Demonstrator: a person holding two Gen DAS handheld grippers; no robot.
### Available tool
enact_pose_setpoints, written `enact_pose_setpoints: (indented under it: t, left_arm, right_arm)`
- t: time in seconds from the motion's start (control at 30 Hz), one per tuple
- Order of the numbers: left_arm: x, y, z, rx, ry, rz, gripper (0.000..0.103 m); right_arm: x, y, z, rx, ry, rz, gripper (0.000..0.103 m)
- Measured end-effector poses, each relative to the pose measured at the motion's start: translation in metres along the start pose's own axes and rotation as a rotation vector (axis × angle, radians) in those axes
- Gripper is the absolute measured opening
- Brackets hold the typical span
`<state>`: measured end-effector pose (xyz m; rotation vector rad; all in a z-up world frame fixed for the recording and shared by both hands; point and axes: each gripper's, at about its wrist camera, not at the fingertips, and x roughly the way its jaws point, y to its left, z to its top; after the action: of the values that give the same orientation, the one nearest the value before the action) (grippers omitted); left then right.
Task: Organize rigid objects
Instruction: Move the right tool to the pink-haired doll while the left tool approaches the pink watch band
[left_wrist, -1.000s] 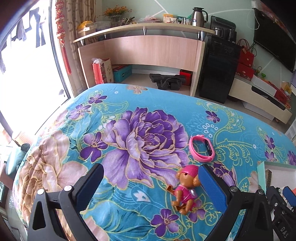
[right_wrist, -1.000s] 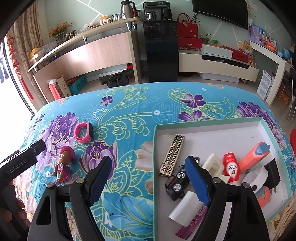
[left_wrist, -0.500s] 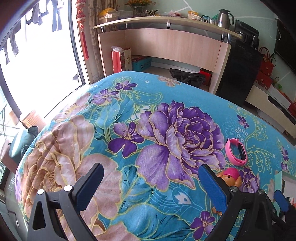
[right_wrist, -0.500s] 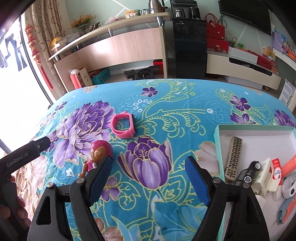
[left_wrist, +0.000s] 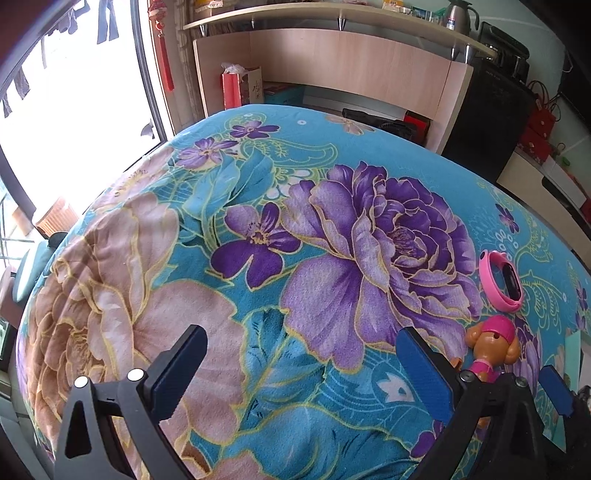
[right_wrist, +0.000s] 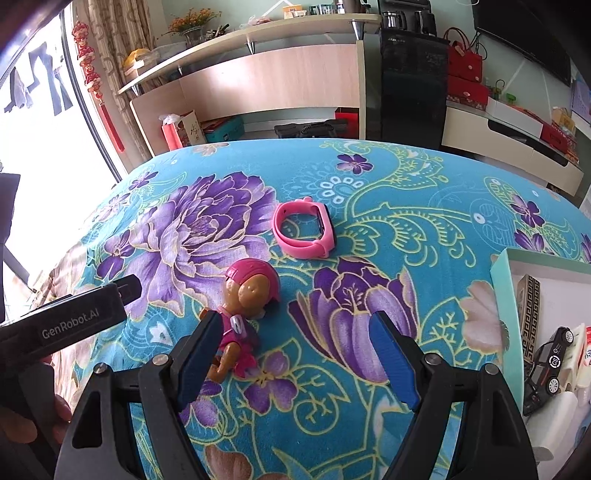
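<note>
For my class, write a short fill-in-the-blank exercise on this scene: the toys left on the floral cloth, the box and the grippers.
1. The watch band lying on the cloth is coloured ____.
2. The toy figure wears a pink ____ on its head.
3. The toy car lies inside the ____ at the right edge of the right wrist view.
4. The right gripper has its jaws ____, with the figure beside its left finger.

Missing words: pink; helmet; box; open
</note>
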<state>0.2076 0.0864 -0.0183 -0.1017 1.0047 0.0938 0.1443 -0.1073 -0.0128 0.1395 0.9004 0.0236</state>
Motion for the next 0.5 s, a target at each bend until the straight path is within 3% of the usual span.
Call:
enact_pose_setpoints:
  t: [0.27,0.5]
  left_arm:
    - [0.008,0.017,0.001,-0.026,0.014,0.044,0.103]
    - [0.014,0.024,0.001,-0.048,0.031,0.037,0.103]
  right_arm:
    - [0.010,0.019,0.005,-0.047,0.003,-0.012,0.082]
    - [0.025,0.033,0.007,-0.078,0.015,-0.024,0.082]
